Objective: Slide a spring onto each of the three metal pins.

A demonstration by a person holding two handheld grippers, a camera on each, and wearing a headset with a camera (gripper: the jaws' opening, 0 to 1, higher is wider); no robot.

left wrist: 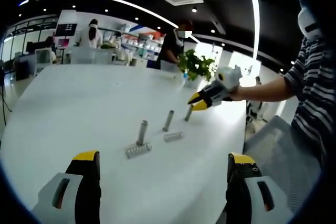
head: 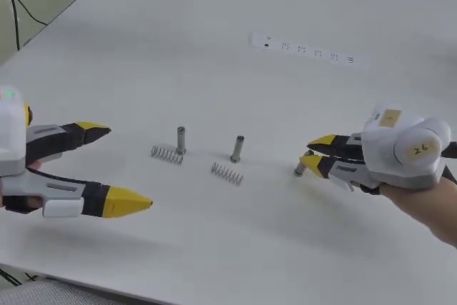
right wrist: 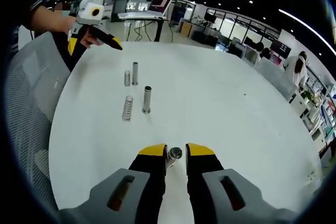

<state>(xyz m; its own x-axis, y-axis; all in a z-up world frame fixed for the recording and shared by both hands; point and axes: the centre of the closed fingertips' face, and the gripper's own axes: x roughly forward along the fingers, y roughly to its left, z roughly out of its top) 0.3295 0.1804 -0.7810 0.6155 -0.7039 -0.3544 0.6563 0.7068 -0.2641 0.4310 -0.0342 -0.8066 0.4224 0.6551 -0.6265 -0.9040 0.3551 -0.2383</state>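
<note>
Two bare metal pins (head: 181, 139) (head: 238, 148) stand upright mid-table, each with a loose spring (head: 167, 153) (head: 227, 172) lying next to it. A third pin (head: 301, 168) stands to the right with a spring (right wrist: 168, 159) around it. My right gripper (head: 314, 151) has its jaws drawn in on either side of that spring, seen close up in the right gripper view (right wrist: 174, 151). My left gripper (head: 118, 166) hovers wide open left of the pins, holding nothing. The left gripper view shows its own open tips (left wrist: 164, 157), the pins (left wrist: 142, 132) (left wrist: 168, 120) and the right gripper (left wrist: 198, 102) beyond.
A white power strip (head: 307, 50) lies at the back of the white table (head: 214, 248). A grey mesh chair (right wrist: 26, 103) stands by the table's near edge. People and desks fill the room behind.
</note>
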